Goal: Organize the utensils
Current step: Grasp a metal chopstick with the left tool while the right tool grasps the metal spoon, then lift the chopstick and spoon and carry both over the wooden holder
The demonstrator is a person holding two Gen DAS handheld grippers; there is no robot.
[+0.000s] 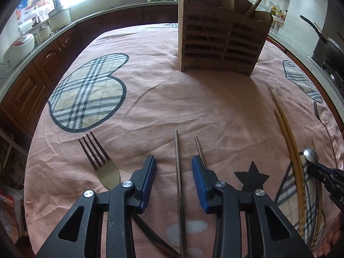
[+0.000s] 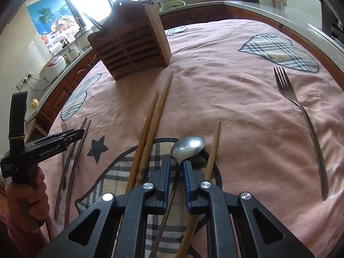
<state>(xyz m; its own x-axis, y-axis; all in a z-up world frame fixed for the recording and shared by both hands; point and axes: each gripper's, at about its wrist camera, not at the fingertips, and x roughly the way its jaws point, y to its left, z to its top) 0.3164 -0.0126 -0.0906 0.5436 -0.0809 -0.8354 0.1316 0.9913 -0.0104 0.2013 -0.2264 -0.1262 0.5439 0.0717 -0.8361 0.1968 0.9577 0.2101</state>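
Note:
A wooden utensil holder [image 1: 221,36] stands at the far side of the pink cloth; it also shows in the right wrist view [image 2: 133,47]. My left gripper [image 1: 174,165] is open over a metal chopstick [image 1: 179,172], with a second chopstick [image 1: 198,148] by its right finger and a fork [image 1: 101,163] to its left. My right gripper [image 2: 175,167] is shut on the handle of a metal spoon [image 2: 189,146], whose bowl sticks out past the fingertips. Wooden chopsticks [image 2: 152,124] lie left of it, one more chopstick [image 2: 212,150] lies right, and a second fork [image 2: 301,116] lies far right.
The pink cloth [image 1: 193,107] with plaid hearts covers the table. Kitchen counters with a rice cooker [image 1: 19,47] and pots ring the table. The left gripper and the hand holding it show at the left of the right wrist view [image 2: 71,136].

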